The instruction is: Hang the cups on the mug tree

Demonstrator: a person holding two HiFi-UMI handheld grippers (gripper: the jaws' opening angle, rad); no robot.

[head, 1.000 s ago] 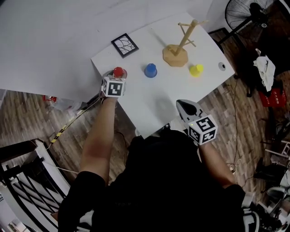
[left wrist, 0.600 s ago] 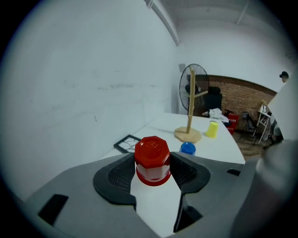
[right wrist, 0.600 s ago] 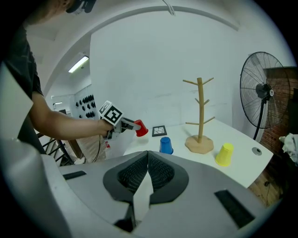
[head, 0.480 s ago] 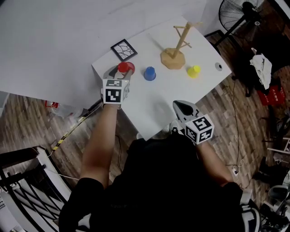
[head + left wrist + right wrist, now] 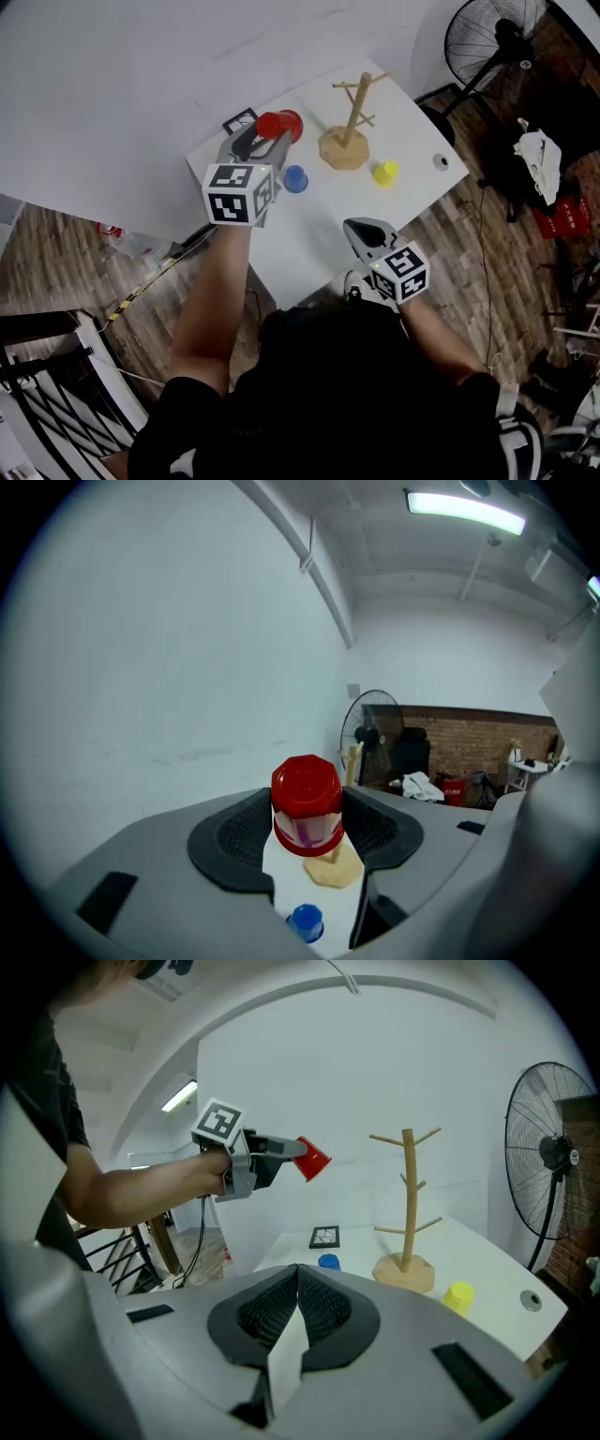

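My left gripper [image 5: 265,142] is clamped on the red cup [image 5: 279,125] and holds it in the air above the far left part of the white table [image 5: 309,230]. The mug tree [image 5: 348,131] stands just to the right of this cup. The blue cup [image 5: 295,179] and the yellow cup [image 5: 383,172] sit on the table, one on each side of the tree's base. My right gripper [image 5: 359,228] hangs over the near edge, its jaws pressed together with nothing between them.

A white table [image 5: 314,230] stands on a wood-plank floor [image 5: 75,253] beside a white wall [image 5: 131,75]. A black fan [image 5: 487,37] stands upper right. A ceiling strip light [image 5: 464,511] glows.
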